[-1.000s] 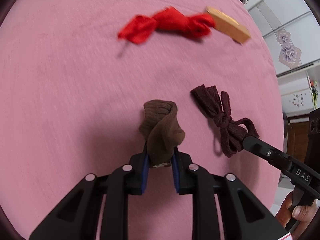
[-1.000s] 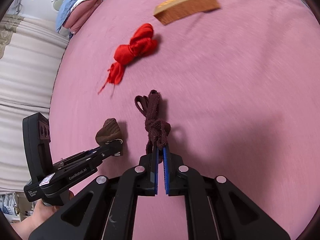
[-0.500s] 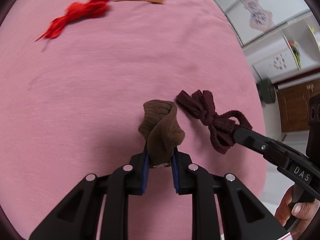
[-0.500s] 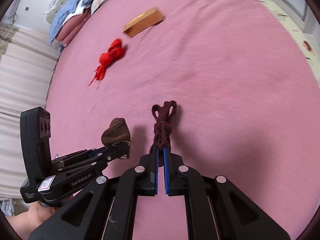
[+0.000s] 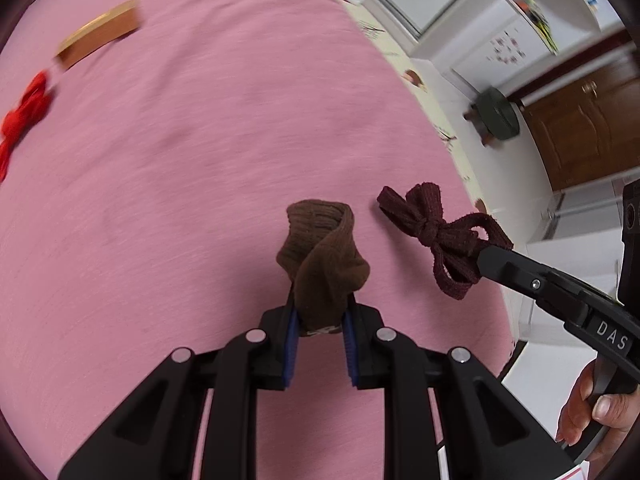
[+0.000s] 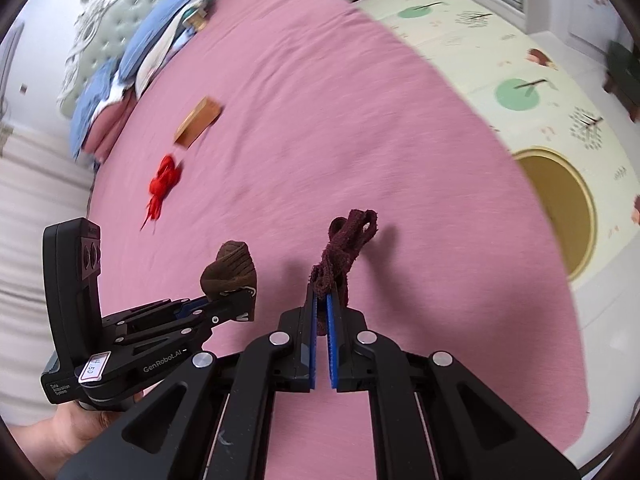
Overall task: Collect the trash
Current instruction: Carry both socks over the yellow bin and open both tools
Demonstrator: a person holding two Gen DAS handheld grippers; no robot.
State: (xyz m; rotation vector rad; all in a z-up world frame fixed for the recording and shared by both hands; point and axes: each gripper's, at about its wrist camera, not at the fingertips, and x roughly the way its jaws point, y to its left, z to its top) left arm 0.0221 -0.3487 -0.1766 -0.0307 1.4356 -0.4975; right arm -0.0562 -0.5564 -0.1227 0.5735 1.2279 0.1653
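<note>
My left gripper [image 5: 320,312] is shut on a brown knitted sock [image 5: 322,252] and holds it above the pink bed [image 5: 200,140]. It also shows in the right wrist view [image 6: 236,304] with the sock [image 6: 230,266]. My right gripper [image 6: 320,312] is shut on a dark maroon knotted lace [image 6: 344,244], also held above the bed. The lace [image 5: 436,236] and right gripper [image 5: 484,254] show at the right of the left wrist view. A red knotted lace [image 6: 162,184] and a tan flat box [image 6: 198,122] lie further up the bed.
Blue and pink pillows [image 6: 120,80] are piled at the headboard. Beyond the bed's right edge is a patterned floor mat [image 6: 552,92] with a yellow circle. A dark stool [image 5: 496,114], white cabinets and a brown door [image 5: 588,120] stand past the bed's end.
Both grippers have risen and swung right with their items; the red lace and tan box have slid to the far left, and the floor, stool and door have come into view.
</note>
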